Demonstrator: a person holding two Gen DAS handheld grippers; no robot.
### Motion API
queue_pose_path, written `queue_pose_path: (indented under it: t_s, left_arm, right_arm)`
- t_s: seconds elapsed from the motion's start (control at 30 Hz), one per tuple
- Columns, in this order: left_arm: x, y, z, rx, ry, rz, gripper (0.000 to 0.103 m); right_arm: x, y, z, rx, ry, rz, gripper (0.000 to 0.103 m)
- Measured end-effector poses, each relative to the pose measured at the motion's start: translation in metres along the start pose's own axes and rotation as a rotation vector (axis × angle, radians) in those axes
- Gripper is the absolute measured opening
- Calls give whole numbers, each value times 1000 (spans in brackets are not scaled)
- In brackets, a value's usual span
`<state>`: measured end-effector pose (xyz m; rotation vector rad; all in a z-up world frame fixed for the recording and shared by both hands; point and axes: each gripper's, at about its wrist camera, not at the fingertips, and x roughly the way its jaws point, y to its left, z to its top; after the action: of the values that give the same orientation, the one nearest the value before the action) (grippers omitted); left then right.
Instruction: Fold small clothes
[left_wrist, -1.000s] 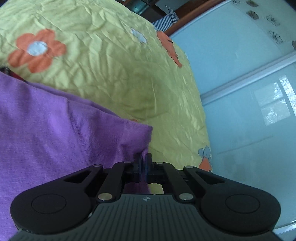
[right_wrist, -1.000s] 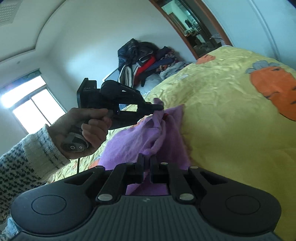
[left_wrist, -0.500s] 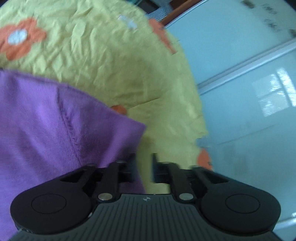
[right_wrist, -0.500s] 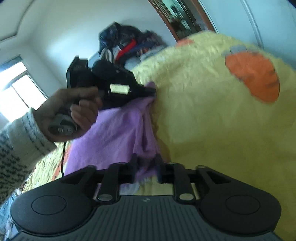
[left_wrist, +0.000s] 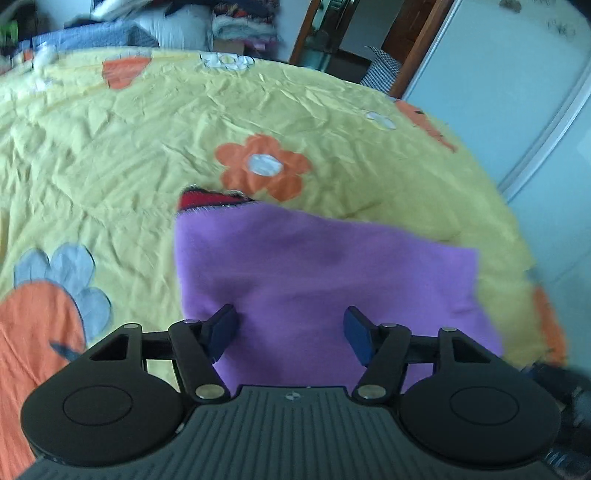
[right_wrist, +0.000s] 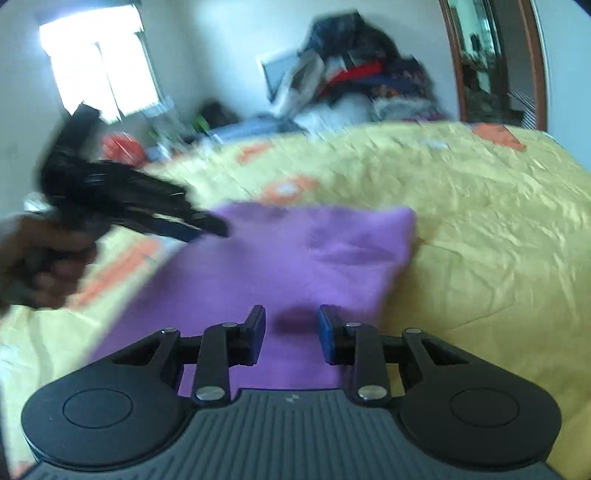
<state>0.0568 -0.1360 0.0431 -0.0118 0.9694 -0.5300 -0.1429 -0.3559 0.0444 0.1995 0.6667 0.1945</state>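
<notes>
Bed: a yellow bedspread (left_wrist: 122, 155) with orange and pale blue flower patches fills most of both views; it is creased all over.
Wardrobe: pale sliding doors (left_wrist: 509, 92) stand past the far right edge of the bed in the left wrist view.
Pile: a heap of clothes and bedding (right_wrist: 362, 85) sits beyond the far side of the bed, against the wall, near a wooden door frame.
Window: a bright window (right_wrist: 99, 74) shows at the upper left of the right wrist view.
Purple garment: a purple cloth (left_wrist: 325, 280) lies flat on the bedspread as a rough rectangle, directly ahead of both grippers.
Red item: a strip of red fabric (left_wrist: 207, 199) peeks out from under the purple cloth's far edge, just in front of an orange flower.
Left gripper: the left gripper (left_wrist: 290, 334) hangs above the near part of the purple cloth; its jaws have just been opening and now stand wide apart with nothing pinched between them.
Right gripper: the right gripper (right_wrist: 291, 334) is over the cloth's near edge, jaws parted by a moderate gap, pads clear of the fabric.
Hand: a blurred hand (right_wrist: 40, 262) grips the left gripper's handle.
</notes>
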Motion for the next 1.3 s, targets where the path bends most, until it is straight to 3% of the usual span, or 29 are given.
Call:
queue_pose_path:
  t_s: [0.07,0.13,0.23,0.4,0.47,0.57,0.6,0.67,0.83,0.93,1.13,1.3]
  left_arm:
    - [7,5,2,3,-4,13,71]
    - [5,11,6,-50,-10,12,68]
    - [-25,11,-5,-65,-51,-34,66]
    - [-75,0,-72,-51,-82,-158,73]
    - [-82,-10,-103,2,-81,-125,75]
    - [-81,-25,-143,81,-14,-95,76]
    - [-83,-30,-155,138,-41,-73,81]
    - [-87,-33,-165,190,-51,-28,82]
    - [-85,1,-136,-7,-25,-140,80]
    - [-74,21,-108,-104,-25,-230,80]
    - [-30,51,-66,-293,32,-339,81]
    - [-11,48,-40,-305,36,-324,85]
  right_arm:
    - [9,-11,1,16,-4,-30,28]
    - [8,-20,3,51,-1,-13,28]
    - [-18,-18,0,66,-31,-33,29]
    - [-60,7,-26,15,-35,56,29]
    - [-61,11,-40,3,1,100,29]
    - [-61,10,-61,-55,35,30,29]
    - [-64,6,-64,-52,22,41,29]
    - [-71,-2,-60,1,37,67,29]
    - [-77,-12,-34,35,-9,62,41]
    - [-66,-27,-26,71,-10,66,42]
    - [-33,-68,-17,243,18,133,42]
    - [-6,-91,-14,343,45,202,47]
